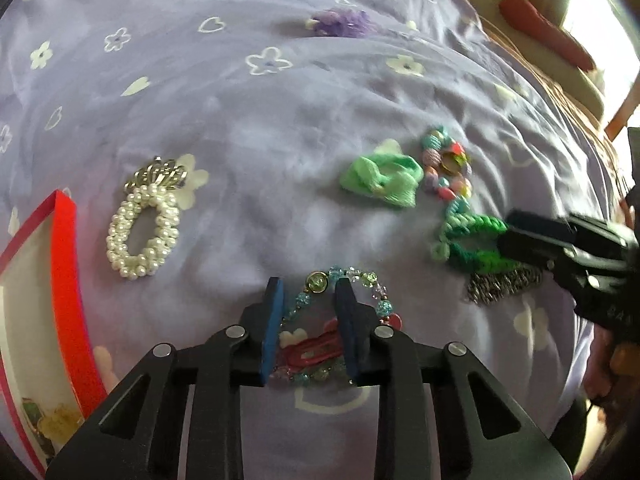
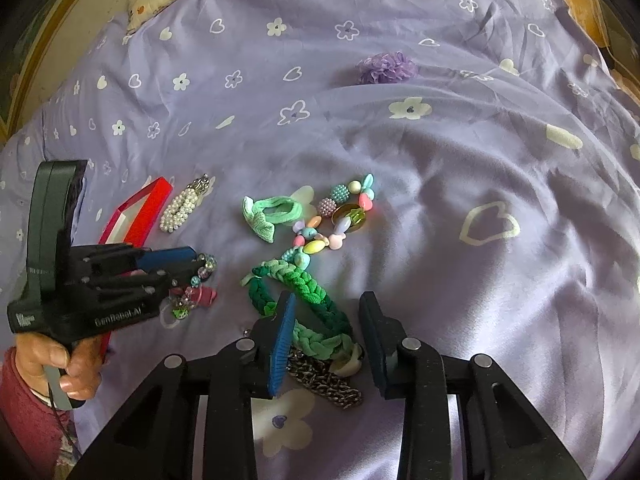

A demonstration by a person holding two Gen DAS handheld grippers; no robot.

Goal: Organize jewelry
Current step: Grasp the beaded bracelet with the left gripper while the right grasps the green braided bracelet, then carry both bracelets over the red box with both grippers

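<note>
Left wrist view: the left gripper (image 1: 310, 314) angles steeply down, jaws partway apart around one side of the beaded bracelet (image 1: 340, 292) and a red hair clip (image 1: 316, 354), not squeezing. Red box (image 1: 66, 280) at 9 o'clock, pearl scrunchie (image 1: 142, 232) at 10.

Right wrist view: right gripper (image 2: 330, 340) straddles the green braided band (image 2: 308, 300), jaws apart, chain (image 2: 324, 380) underneath. "GenRobot.AI", I think, on the other tool, gripped by a hand (image 2: 60, 364) at 8 o'clock.

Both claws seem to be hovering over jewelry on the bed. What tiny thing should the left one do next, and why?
Probably close a little more. The left gripper straddles the clear beaded bracelet and red hair clip, but its pads don't visibly press them yet. The red box waits open alongside.
</note>
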